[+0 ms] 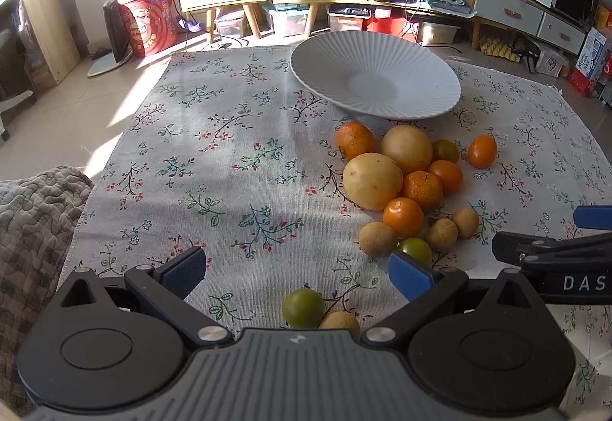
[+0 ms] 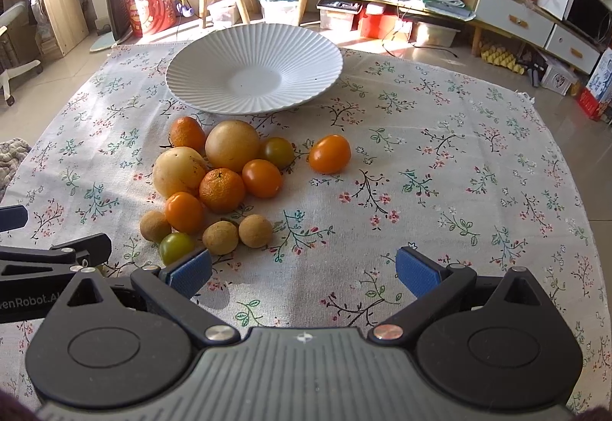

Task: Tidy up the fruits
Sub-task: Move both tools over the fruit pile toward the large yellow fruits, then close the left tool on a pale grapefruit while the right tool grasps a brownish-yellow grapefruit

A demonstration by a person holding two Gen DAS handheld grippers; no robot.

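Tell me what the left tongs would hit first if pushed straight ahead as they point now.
Probably the green fruit lying between the open left tongs, with a small brown fruit touching it. Beyond is bare tablecloth; depth is uncertain.

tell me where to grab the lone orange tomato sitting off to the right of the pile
Take the orange tomato across its narrow middle, from above, jaws closing along the short axis. It lies on its side as an oval on the tablecloth, apart from the pile, with bare cloth on its right and near sides. The open right gripper looks best placed.
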